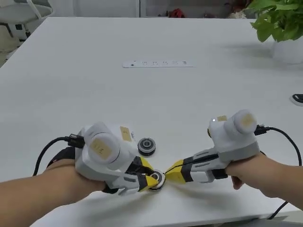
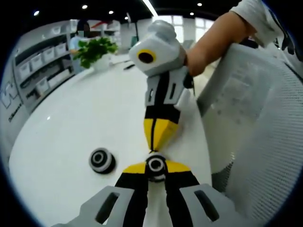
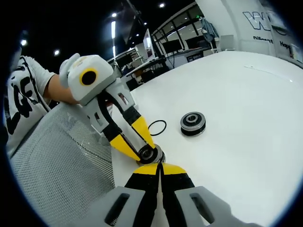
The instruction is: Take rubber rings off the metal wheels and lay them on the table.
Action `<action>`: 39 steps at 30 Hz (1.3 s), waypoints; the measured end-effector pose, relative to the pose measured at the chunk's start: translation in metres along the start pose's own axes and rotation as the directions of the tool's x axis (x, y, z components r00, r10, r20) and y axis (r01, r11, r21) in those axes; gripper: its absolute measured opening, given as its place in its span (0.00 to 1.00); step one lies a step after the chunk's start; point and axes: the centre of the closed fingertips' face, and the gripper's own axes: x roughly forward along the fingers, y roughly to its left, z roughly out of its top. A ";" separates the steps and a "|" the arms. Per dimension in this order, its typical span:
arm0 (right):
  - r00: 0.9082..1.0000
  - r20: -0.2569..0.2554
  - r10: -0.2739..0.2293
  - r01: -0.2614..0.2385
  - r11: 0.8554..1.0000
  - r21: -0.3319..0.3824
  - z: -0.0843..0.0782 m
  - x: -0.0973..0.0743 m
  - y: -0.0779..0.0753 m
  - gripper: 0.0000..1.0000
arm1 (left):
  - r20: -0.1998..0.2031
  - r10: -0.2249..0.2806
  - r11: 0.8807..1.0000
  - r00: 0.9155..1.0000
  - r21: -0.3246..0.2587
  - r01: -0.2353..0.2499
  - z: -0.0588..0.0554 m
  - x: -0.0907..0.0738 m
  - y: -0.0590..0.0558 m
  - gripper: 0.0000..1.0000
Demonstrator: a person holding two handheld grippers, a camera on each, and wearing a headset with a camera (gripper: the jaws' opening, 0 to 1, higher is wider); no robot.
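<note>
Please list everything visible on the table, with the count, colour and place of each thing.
table: one, white.
free metal wheel: one, silver-black, on the table.
held metal wheel: one, silver-black, between left jaws.
rubber ring: one, black, loose beside the wheels.
power strip: one, white, far middle.
plant: one, green, far right corner.
left hand-held gripper: one, white-yellow, shut on held wheel.
right hand-held gripper: one, white-yellow, jaws together, tips at that wheel.
</note>
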 end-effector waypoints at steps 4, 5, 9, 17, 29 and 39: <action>1.000 0.016 0.004 -0.005 1.000 0.029 0.003 0.001 0.002 0.00 | -0.003 0.002 1.000 1.000 0.010 -0.002 0.000 0.000 -0.001 0.12; 1.000 0.017 0.005 -0.005 1.000 0.031 0.003 0.001 0.002 0.00 | -0.004 0.003 1.000 1.000 0.013 -0.003 0.000 0.000 -0.001 0.12; 1.000 0.024 0.018 -0.019 0.999 0.041 0.005 0.001 0.005 0.00 | -0.007 0.008 1.000 1.000 0.013 -0.008 0.000 0.000 0.000 0.12; 0.999 0.026 0.044 -0.045 0.997 0.067 0.006 0.003 0.011 0.00 | -0.008 0.005 1.000 1.000 0.018 -0.005 0.000 0.000 -0.002 0.12; 0.996 0.040 0.076 -0.079 0.995 0.064 0.008 0.004 0.017 0.00 | -0.009 0.005 1.000 1.000 0.016 -0.005 0.000 -0.001 -0.003 0.12; 0.996 0.040 0.079 -0.082 0.994 0.074 0.007 0.003 0.017 0.00 | -0.005 0.002 1.000 1.000 0.015 -0.002 0.000 -0.001 -0.003 0.12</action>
